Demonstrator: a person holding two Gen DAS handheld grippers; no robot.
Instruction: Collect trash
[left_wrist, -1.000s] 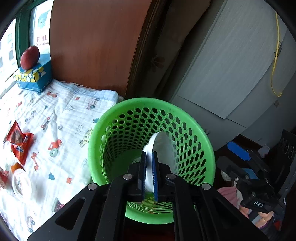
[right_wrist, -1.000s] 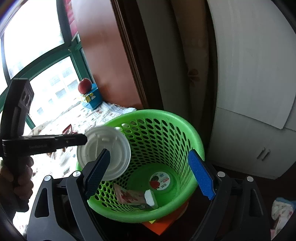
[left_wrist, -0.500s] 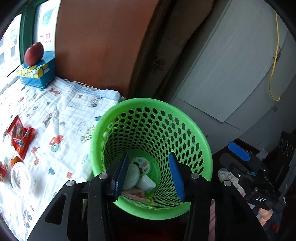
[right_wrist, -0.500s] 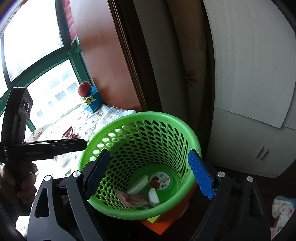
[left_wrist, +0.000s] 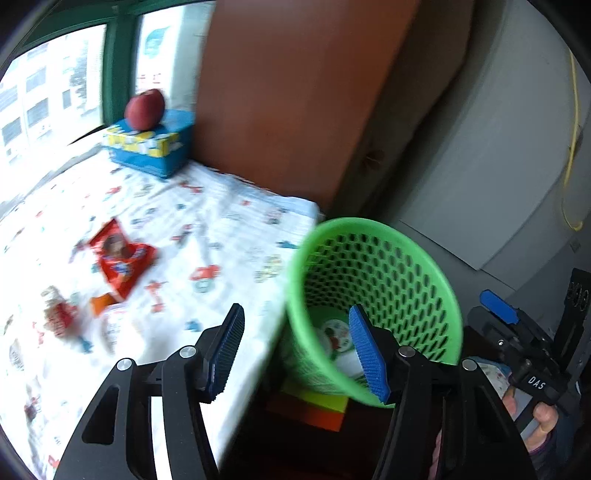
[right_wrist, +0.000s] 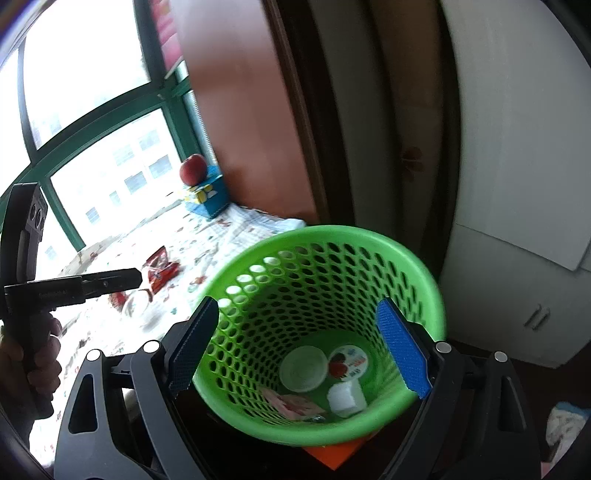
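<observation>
Gaping empty, both tools (left_wrist: 295, 349) (right_wrist: 297, 349); green basket (right_wrist: 424, 284) beside trash-strewn cloth (left_wrist: 229, 221), apple (left_wrist: 144, 104) beyond.

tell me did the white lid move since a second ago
Yes. The white lid left the left tongs, whose jaws have just been opening and hold nothing, and now lies flat on the floor of the green basket.

Green basket (right_wrist: 325, 240) holds a white lid (right_wrist: 303, 369); a red, perhaps snack, wrapper (left_wrist: 120, 260) lies outside.
</observation>
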